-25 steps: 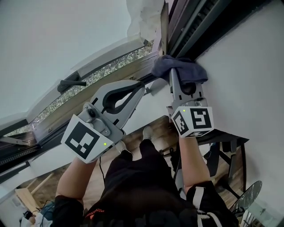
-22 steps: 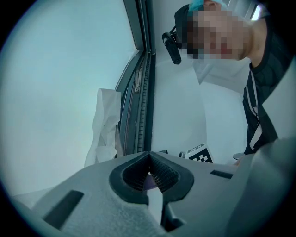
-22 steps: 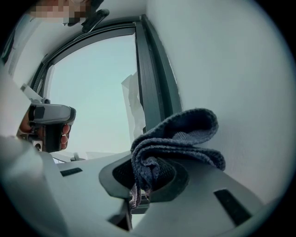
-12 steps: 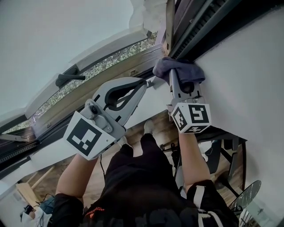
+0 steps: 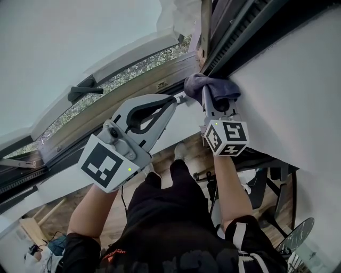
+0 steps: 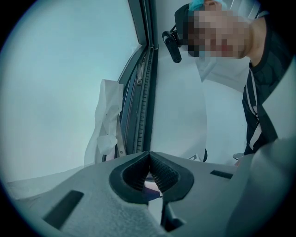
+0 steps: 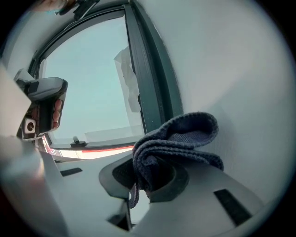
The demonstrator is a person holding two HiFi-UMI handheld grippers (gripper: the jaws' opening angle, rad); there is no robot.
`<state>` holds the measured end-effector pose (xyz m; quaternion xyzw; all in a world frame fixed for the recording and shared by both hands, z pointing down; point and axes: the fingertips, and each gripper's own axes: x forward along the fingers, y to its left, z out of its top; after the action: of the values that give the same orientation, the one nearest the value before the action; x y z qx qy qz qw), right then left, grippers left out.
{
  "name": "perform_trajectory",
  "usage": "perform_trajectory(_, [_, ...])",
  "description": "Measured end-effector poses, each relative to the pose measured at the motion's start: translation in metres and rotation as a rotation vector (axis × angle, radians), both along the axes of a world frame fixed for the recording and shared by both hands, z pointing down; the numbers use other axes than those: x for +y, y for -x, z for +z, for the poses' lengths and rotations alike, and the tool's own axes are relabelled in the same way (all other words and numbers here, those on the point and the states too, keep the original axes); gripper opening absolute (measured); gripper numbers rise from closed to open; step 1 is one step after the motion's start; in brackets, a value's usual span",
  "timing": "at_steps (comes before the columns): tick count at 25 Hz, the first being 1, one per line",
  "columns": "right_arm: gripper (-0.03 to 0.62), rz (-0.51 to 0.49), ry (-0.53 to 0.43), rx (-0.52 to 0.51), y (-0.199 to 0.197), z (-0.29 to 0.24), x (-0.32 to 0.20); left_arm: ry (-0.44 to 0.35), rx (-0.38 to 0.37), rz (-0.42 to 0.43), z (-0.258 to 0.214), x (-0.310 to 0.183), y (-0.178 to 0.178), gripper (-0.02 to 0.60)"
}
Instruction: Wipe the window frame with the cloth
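**Window Frame Wipe: Items at the Lower Frame Corner**

1. Person, seen from above. Black trousers [image 5: 165,224], bare forearms, and one pale shoe [image 5: 180,152] on a wooden floor [image 5: 194,162]. Dark furniture [image 5: 269,170] stands on the person's right.

2. Left gripper [image 5: 172,100]. Grey body with its marker cube toward the camera. In the left gripper view its ribbed jaws are pressed together at the tips and nothing is caught between them. In the head view the tips lie just beside the cloth, on its left, at the low corner of the sash.

3. Right gripper [image 5: 213,101]. Marker cube toward the camera. In the right gripper view it [image 7: 145,173] is clamped on the cloth, and the folds fill the pocket between the jaws.

4. Cloth [image 5: 210,85]. Dark blue-grey, knitted and folded over. It bulges out above the jaws [image 7: 178,143], and one loose corner hangs below them. It is bunched at the lower end of the window frame, where the frame meets the white wall [image 5: 298,90].

5. Window frame [image 5: 229,37]. A dark, ridged upright that runs away from the cloth toward the top of the head view.

6. Window handle [image 5: 82,91]. Dark, mounted on the pale sash, well to the left of both grippers.

7. White sheeting [image 5: 178,16]. Crumpled, hanging beside the frame beyond the cloth.

8. Glass [image 5: 64,37]. An even pale pane. A speckled strip runs along its lower edge, and what the strip is cannot be made out.
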<state>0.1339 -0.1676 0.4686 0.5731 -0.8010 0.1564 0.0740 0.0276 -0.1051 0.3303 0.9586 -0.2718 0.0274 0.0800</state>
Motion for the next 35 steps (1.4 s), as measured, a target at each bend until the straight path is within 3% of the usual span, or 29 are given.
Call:
perform_trajectory(6, [0.037, -0.005, -0.014, 0.004, 0.0, -0.011, 0.01, -0.006, 0.012, 0.006, -0.003, 0.005, -0.002, 0.018])
perform_trajectory(15, [0.037, 0.002, -0.164, 0.018, 0.002, -0.087, 0.025, -0.056, 0.04, 0.02, -0.032, 0.013, -0.002, 0.018])
perform_trajectory(19, [0.037, 0.004, -0.204, 0.024, 0.001, -0.11, 0.03, -0.104, 0.069, 0.028, -0.047, 0.017, -0.003, 0.018])
perform_trajectory(22, [0.037, 0.007, -0.228, 0.027, 0.001, -0.121, 0.032, -0.201, 0.135, 0.033, -0.069, 0.018, -0.002, 0.018])
perform_trajectory(25, [0.037, 0.011, -0.253, 0.028, 0.001, -0.134, 0.032, -0.158, 0.074, 0.024, -0.062, 0.02, 0.003, 0.018])
perform_trajectory(31, [0.037, -0.001, -0.374, 0.04, 0.003, -0.197, 0.028, -0.143, 0.067, 0.011, -0.08, 0.023, 0.009, 0.018])
perform_trajectory(35, [0.037, -0.015, -0.472, 0.071, 0.006, -0.245, 0.023, -0.178, 0.081, 0.009, -0.098, 0.02, 0.01, 0.018])
